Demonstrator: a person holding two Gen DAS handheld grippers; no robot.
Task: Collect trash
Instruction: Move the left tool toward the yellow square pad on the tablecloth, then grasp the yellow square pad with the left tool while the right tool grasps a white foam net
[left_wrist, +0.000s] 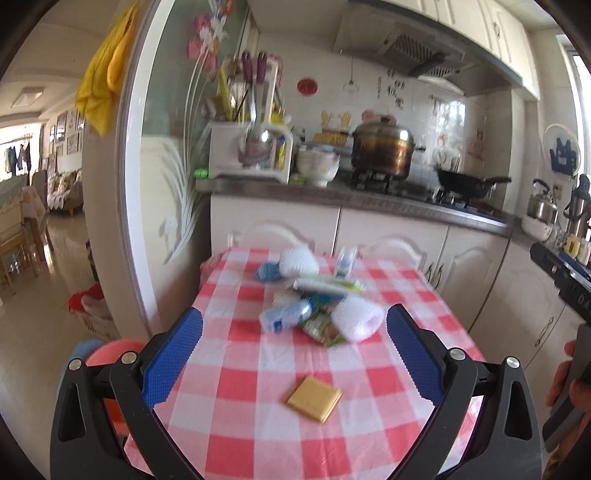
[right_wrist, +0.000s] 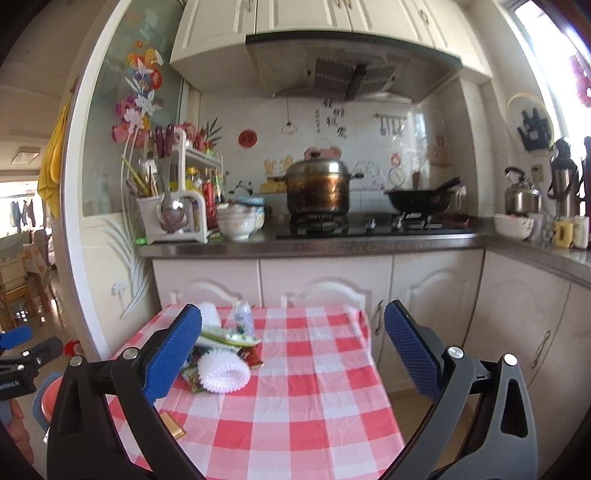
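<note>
Trash (left_wrist: 317, 314), a blurred pile of white foam netting, wrappers and small bottles, lies on the checked tablecloth (left_wrist: 258, 406); left gripper (left_wrist: 294, 354) and right gripper (right_wrist: 293, 354) both spread apart, empty.

Bare tablecloth (right_wrist: 314, 398) beside trash pile (right_wrist: 221, 354) (mid-table).

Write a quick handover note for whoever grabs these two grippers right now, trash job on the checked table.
Left hand-held gripper: open, empty, above the table's near end.
Right hand-held gripper: open, empty, held further right.
Trash pile sits mid-table: foam nets, crushed bottle, wrappers. A gold packet lies alone, nearest the left gripper.
Done: nothing picked up so far, going by the table.
Left: all of it; the packet looks the easiest start.
</note>
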